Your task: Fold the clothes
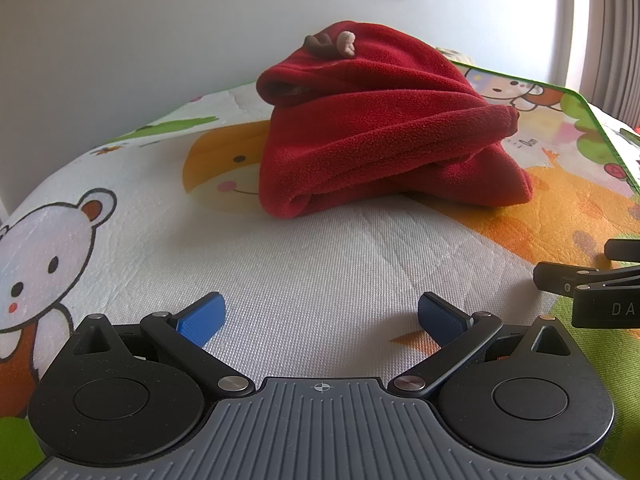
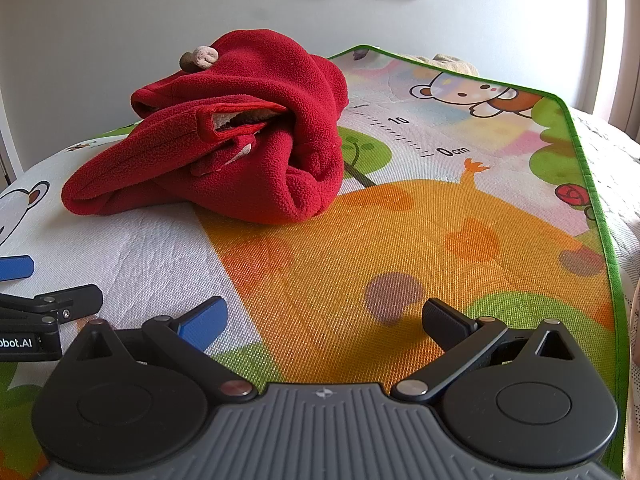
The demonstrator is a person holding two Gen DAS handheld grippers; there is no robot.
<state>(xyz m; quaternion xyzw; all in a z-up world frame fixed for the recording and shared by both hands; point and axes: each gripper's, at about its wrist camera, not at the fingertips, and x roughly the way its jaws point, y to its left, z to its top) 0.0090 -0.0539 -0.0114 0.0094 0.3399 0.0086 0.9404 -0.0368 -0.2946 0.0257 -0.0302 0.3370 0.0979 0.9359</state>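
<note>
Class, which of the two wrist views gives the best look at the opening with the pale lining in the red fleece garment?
The right wrist view: the red fleece garment turns its trimmed opening toward that camera, with the pale lining visible inside. The left wrist view shows the same garment mostly as stacked folds, with only a dark gap at its upper left.

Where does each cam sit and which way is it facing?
Left wrist: low over the mat, facing the red fleece and wall; own open left gripper below, right gripper's arm at right edge.
Right wrist: beside it, further right, same heading; own open right gripper, left gripper at left edge.
Shared: fleece, mat, wall.
</note>
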